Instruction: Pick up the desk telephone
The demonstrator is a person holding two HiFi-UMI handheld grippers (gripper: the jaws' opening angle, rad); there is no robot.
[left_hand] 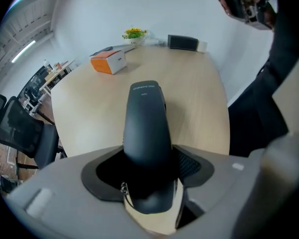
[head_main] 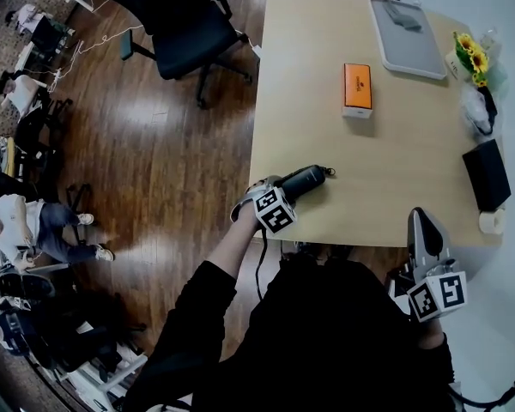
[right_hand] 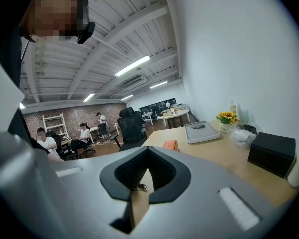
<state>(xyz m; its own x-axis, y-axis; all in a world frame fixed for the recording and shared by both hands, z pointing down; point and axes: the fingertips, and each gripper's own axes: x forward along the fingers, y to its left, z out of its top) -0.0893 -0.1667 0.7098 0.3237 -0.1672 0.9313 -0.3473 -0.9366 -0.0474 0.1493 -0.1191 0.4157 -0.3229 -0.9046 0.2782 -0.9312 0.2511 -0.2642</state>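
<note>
My left tongs (head_main: pixel 279 198) clench a black handset (head_main: pixel 307 178), which lies at the near edge of the bench (head_main: pixel 309 75), close to its left corner. In the left gripper view, the handset (left_hand: pixel 147 118) fills the gap between the two pads and juts out past them over the pale wood. The tongs point steeply down at the bench from just inside its edge. My right tongs (head_main: pixel 419 221) are pressed together with nothing between them. I hold them off the near right corner of the bench, well apart from the handset. In the right gripper view, those tongs (right_hand: pixel 146 156) look roughly level across the bench toward its far end. An orange box (head_main: pixel 357 87) sits in the middle of the bench, and a grey tray (head_main: pixel 405 37) sits at the far end. Sunflowers (head_main: pixel 474 57) stand along the right edge, with a black box (head_main: pixel 487 174) nearer to me on the same side. A black office chair (head_main: pixel 184 24) stands on the wooden floor (head_main: pixel 154 144) beside the far left corner.
</note>
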